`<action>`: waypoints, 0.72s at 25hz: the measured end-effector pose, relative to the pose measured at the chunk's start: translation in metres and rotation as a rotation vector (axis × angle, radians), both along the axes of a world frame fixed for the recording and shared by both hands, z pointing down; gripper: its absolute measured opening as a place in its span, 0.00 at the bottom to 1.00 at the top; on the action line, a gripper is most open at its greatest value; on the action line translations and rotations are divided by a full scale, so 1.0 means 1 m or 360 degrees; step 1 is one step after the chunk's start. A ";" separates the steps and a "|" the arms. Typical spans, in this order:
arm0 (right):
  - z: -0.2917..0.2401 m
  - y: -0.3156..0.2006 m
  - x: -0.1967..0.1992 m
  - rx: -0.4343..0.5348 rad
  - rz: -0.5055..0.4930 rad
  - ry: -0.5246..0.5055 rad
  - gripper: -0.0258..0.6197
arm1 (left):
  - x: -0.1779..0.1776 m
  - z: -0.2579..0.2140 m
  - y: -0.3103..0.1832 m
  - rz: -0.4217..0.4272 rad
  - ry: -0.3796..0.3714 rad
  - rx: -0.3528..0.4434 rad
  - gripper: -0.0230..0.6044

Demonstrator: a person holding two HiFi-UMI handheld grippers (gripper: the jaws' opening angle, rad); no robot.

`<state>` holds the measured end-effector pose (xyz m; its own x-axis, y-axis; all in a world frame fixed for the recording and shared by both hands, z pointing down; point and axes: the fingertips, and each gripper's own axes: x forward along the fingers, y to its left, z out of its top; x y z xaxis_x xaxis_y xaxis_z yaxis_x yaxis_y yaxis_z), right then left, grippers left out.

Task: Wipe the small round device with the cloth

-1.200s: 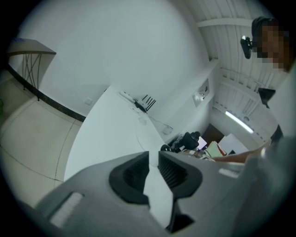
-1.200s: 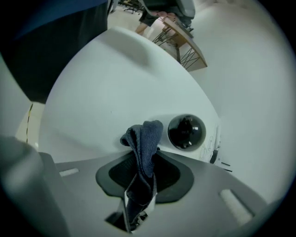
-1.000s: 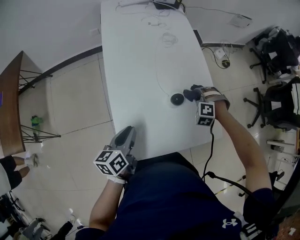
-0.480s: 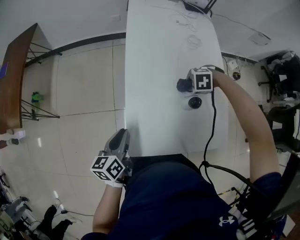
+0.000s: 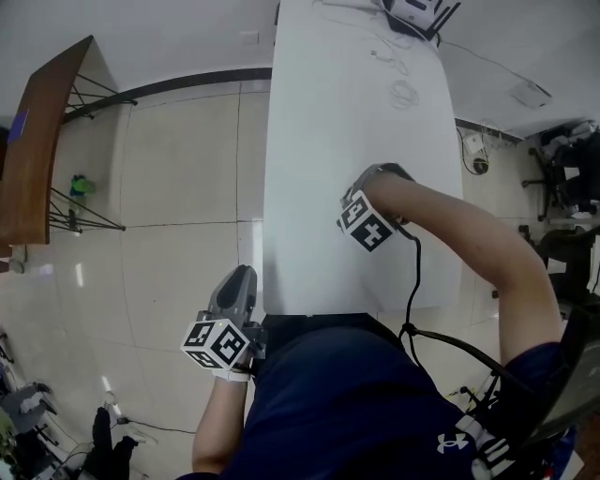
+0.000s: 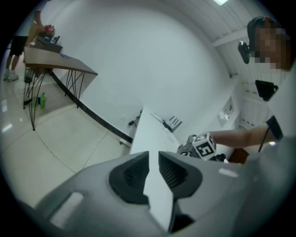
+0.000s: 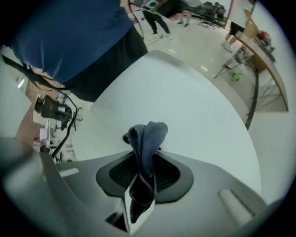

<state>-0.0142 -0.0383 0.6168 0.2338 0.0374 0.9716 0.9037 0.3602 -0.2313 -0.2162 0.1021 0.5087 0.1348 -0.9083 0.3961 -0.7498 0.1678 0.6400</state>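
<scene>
The right tongs, clamped on the dark cloth, have swung toward the near edge of the white bench, off the small round device, which no view shows now, while the empty left tongs hover narrowly parted, so wiping seems interrupted.

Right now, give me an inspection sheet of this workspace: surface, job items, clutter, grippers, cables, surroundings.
Surface: white table; the right arm reaches across it.
Job's things: dark blue cloth held in the right hand-held gripper; small round device not seen.
Clutter: dark device with antennas and coiled white cable at the far end.
Grippers: right shut on the cloth above the table; left hand-held gripper slightly open, empty, beside the table's near left corner.
Cables: black cable hangs from the right hand-held gripper.
Surroundings: tiled floor, wooden table, office chairs.
</scene>
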 end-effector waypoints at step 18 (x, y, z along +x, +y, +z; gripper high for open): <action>0.003 -0.078 0.164 -0.0614 0.4217 -0.0825 0.20 | 0.065 -0.017 -0.057 0.0418 0.0009 0.0044 0.14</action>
<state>0.1502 -0.1164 0.6195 -0.5480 -0.2164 0.8080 -0.8362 0.1639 -0.5233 -0.1511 0.0446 0.4920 0.3695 -0.8522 0.3703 -0.7617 -0.0495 0.6460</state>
